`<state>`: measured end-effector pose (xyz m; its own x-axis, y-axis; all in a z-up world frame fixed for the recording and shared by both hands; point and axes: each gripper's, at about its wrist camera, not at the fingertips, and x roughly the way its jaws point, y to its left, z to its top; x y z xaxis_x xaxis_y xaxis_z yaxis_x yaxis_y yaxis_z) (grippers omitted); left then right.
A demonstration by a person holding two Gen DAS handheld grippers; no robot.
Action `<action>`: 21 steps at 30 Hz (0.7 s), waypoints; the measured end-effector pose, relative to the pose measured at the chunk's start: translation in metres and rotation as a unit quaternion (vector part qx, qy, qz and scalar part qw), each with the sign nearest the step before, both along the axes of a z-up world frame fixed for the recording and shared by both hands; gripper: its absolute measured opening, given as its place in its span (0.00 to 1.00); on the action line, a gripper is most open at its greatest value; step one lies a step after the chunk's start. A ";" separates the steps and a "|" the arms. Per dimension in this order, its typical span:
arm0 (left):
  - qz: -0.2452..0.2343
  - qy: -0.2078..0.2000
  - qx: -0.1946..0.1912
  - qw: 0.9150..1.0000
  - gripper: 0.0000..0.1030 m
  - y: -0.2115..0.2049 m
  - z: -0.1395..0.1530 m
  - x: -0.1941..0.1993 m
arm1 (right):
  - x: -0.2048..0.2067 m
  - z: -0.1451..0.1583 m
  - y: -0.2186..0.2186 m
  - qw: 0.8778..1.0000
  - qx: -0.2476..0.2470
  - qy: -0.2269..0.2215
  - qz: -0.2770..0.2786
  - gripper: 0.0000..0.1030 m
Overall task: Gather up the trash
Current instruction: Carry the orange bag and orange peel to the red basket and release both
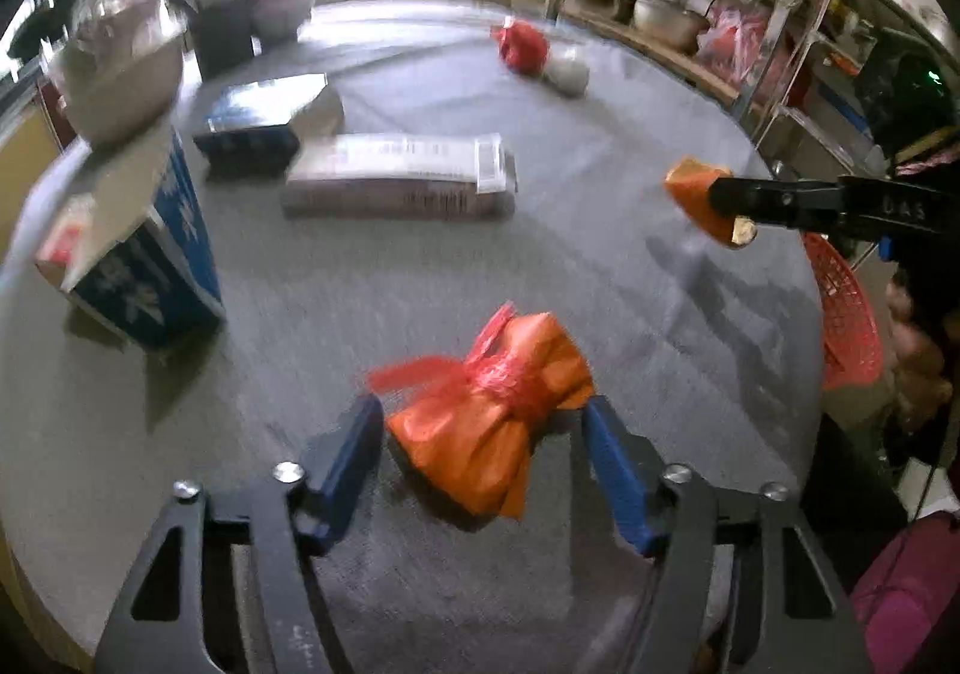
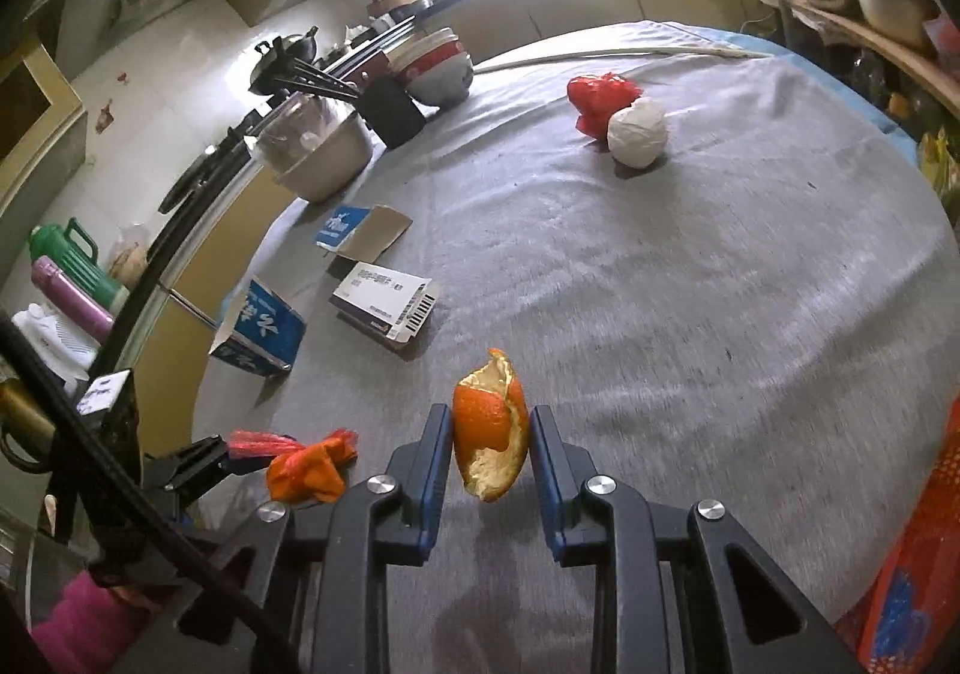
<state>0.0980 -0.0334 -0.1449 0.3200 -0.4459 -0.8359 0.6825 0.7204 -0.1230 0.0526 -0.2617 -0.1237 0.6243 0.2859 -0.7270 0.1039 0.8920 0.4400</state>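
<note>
From the left wrist view, the left gripper (image 1: 483,428) stood with its fingers (image 1: 354,446) apart on either side of an orange bag (image 1: 498,428) tied with red netting, which lay on the grey bench (image 1: 600,284) near its front edge. The fingers did not appear to press it, though motion blur makes contact hard to rule out; they straddled it, probably to take it as the next piece of trash. Off to the right, the right gripper (image 1: 729,206) carried an orange peel (image 1: 696,194) clear of the cloth, close to a red basket (image 1: 846,314) at the bench's right edge, likely where trash is meant to go. A flat carton (image 1: 402,176) and a blue box (image 1: 150,278) sat toward the left edge.

From the right wrist view, the right gripper (image 2: 491,446) was clenched on the orange peel (image 2: 489,428), one finger on each flank, holding it upright so it could be carried. A red bag (image 2: 600,98) and a white paper ball (image 2: 637,131) lay touching near the far edge, not yet collected.
</note>
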 end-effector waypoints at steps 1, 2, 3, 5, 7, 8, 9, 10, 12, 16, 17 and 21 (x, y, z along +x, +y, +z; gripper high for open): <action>0.002 -0.007 0.005 1.000 0.53 0.000 0.000 -0.002 | -0.001 -0.001 0.000 1.000 0.000 0.001 0.001 0.27; 0.002 -0.007 0.006 1.000 0.50 -0.001 0.000 -0.003 | 0.000 -0.002 0.001 1.000 0.002 0.002 0.001 0.27; -0.001 0.001 -0.001 1.000 0.50 -0.002 0.001 -0.002 | 0.000 -0.004 0.001 1.000 0.005 0.005 0.002 0.27; -0.005 0.008 -0.009 1.000 0.49 -0.005 0.001 -0.003 | 0.000 -0.007 0.002 1.000 0.008 0.006 0.003 0.27; -0.003 0.003 -0.007 1.000 0.48 -0.010 0.002 -0.008 | -0.002 -0.006 0.004 1.000 0.006 0.003 0.006 0.27; 0.000 0.005 -0.008 1.000 0.48 -0.012 0.001 -0.010 | -0.004 -0.005 0.004 1.000 0.003 0.000 0.007 0.27; 0.004 0.008 -0.009 1.000 0.47 -0.013 0.001 -0.012 | -0.005 -0.003 0.005 1.000 -0.001 -0.003 0.007 0.27; 0.009 0.009 -0.011 1.000 0.47 -0.014 0.001 -0.015 | -0.007 -0.002 0.004 1.000 -0.003 -0.006 0.007 0.27; 0.016 0.006 -0.018 1.000 0.47 -0.016 0.004 -0.021 | -0.011 0.001 0.003 1.000 -0.008 -0.011 0.006 0.27; 0.044 -0.010 -0.031 0.999 0.47 -0.021 0.020 -0.030 | -0.021 0.005 -0.003 1.000 -0.012 -0.021 -0.001 0.27; 0.053 -0.016 -0.030 0.998 0.47 -0.021 0.024 -0.032 | -0.024 0.006 -0.005 1.000 -0.010 -0.025 -0.003 0.27; 0.095 -0.031 -0.026 0.995 0.47 -0.027 0.040 -0.035 | -0.034 0.011 -0.009 0.999 -0.011 -0.036 -0.011 0.27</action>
